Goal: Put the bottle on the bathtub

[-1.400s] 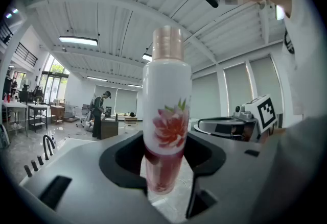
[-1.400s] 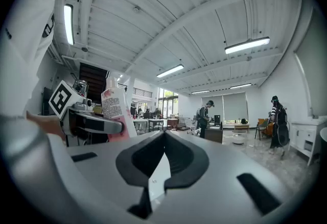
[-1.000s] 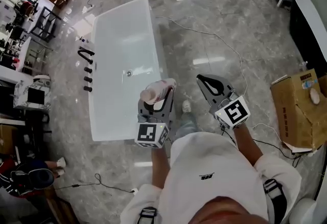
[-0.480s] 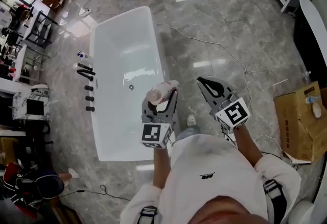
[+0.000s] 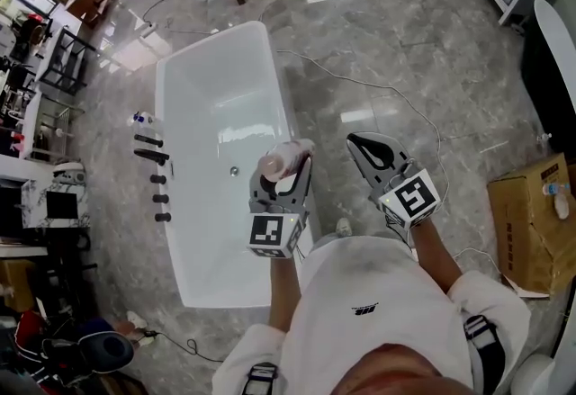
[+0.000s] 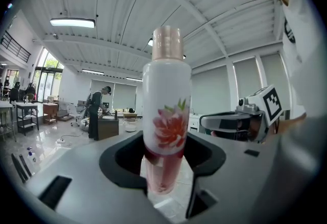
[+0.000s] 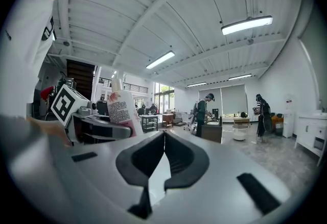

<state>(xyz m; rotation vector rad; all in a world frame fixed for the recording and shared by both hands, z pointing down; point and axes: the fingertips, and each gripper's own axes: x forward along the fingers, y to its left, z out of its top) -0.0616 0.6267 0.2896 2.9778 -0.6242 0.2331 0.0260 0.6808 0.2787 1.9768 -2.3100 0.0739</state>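
In the head view both of our forearms reach forward from white sleeves, held roughly level and side by side, each marker cube facing up. The left gripper [image 5: 284, 177] points toward twelve o'clock, and the right gripper [image 5: 356, 142] sits at its three o'clock, angled slightly toward eleven. In the left gripper view the jaws stand fairly wide and are clamped on the lower body of a white cylindrical plastic bottle [image 6: 166, 116]. It stands upright between the grey jaws and is pressed by the dark pads on both sides. In the right gripper view the jaws are closed together with nothing between them, their black pads meeting along a thin seam. The bottle has a pale pink cap, a pink flower with green leaves printed on its front, and a translucent reddish-pink base. Printed text on its back shows from the right gripper view. From above, the bottle overlaps the right-hand rim of the long white rectangular bathtub [image 5: 216, 105], which stretches from seven to eleven o'clock of the left gripper across the grey marble floor [image 5: 387, 51]. It seems to hang over that rim, though the steep angle leaves this unsure. Dark tap fittings [image 5: 151, 150] line the tub's far side at nine o'clock, and a brown cardboard box [image 5: 538, 227] sits well apart at four o'clock.
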